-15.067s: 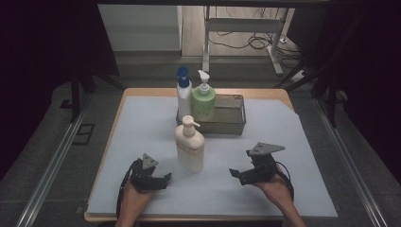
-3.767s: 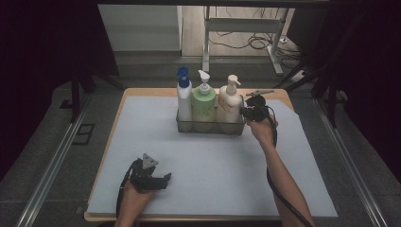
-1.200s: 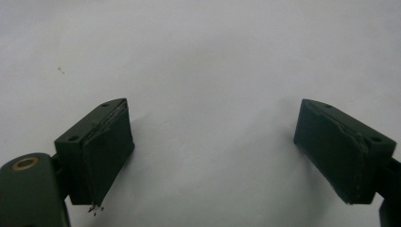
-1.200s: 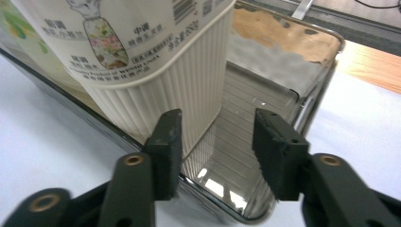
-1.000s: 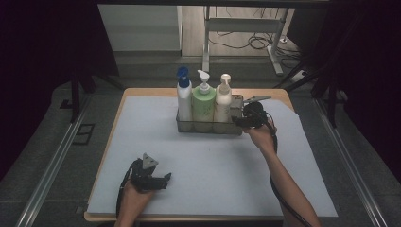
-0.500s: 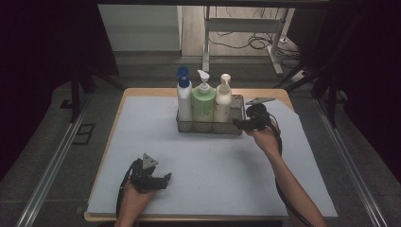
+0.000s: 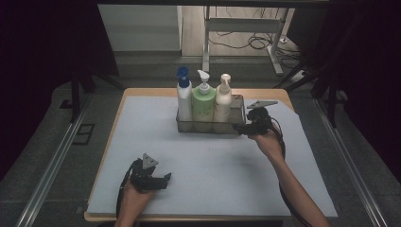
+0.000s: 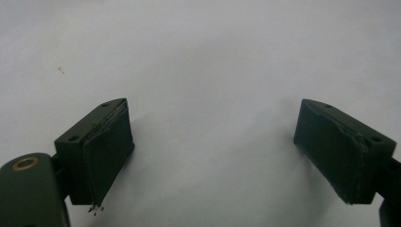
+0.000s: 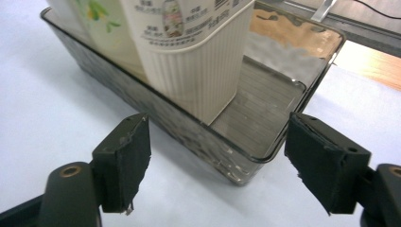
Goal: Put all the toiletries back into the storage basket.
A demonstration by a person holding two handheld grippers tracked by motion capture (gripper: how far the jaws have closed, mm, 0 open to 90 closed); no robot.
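Observation:
A smoky clear tray (image 7: 238, 112) stands at the back middle of the white mat. In it stand a white bottle with a blue cap (image 7: 184, 99), a green pump bottle (image 7: 204, 106) and a cream pump bottle (image 7: 222, 101), upright in a row. My right gripper (image 7: 240, 127) is low at the tray's right front corner. Its jaws have just been opening and stand wide, pressing on nothing. In the right gripper view (image 9: 217, 156) the tray's corner (image 9: 302, 71) and the cream bottle (image 9: 189, 52) lie just ahead. My left gripper (image 7: 163, 178) rests open at the front left (image 8: 213, 142), over bare mat.
The right third of the tray's floor (image 9: 265, 109) holds nothing. The white mat (image 7: 213, 161) covers a wooden table whose edge (image 7: 151, 91) shows at the back. Metal rails (image 7: 56, 156) run along both sides, and cables (image 7: 250, 42) lie on the floor beyond.
The cream bottle, once on the mat, now stands in the tray. My right gripper has let go of it, opened wider and drawn back toward the front. The left gripper is still.

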